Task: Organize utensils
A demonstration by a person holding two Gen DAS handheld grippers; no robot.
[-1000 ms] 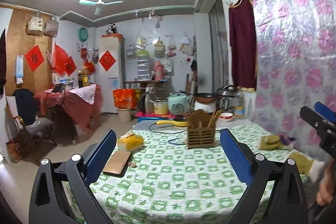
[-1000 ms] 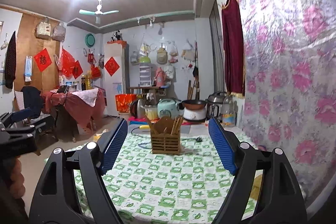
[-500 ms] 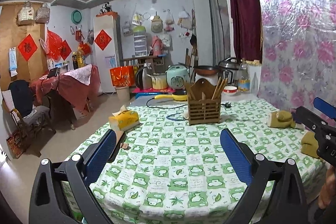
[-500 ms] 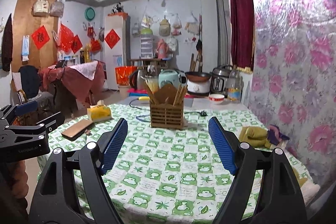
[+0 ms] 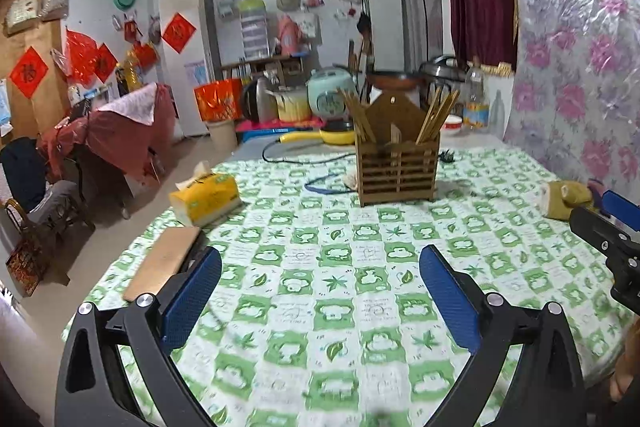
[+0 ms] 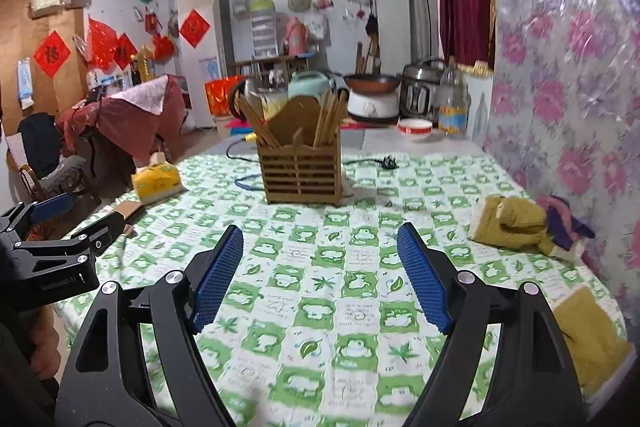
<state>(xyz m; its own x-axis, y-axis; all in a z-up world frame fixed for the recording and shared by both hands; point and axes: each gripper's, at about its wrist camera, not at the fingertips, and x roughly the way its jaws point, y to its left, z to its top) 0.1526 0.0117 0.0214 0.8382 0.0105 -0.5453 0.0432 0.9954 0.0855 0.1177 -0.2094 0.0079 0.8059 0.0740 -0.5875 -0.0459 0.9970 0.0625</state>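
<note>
A slatted wooden utensil holder [image 5: 397,169] stands upright near the far middle of the table, with chopsticks [image 5: 360,115] leaning out of both sides; it also shows in the right wrist view [image 6: 300,173]. My left gripper [image 5: 320,291] is open and empty, low over the near part of the green checked tablecloth [image 5: 340,267]. My right gripper [image 6: 320,275] is open and empty too, over the cloth short of the holder. Each gripper shows at the edge of the other's view, the right one [image 5: 604,227] and the left one [image 6: 60,231].
A yellow tissue pack [image 5: 204,195] and a flat brown case [image 5: 164,263] lie at the table's left edge. Mustard cloths [image 6: 512,223] lie by the floral wall on the right. A cable and plug [image 6: 388,162], a bowl [image 6: 415,129] and cookers stand behind the holder.
Both grippers have tilted down and moved in over the table, toward the holder. The ceiling has dropped out of view. Both stayed open.
</note>
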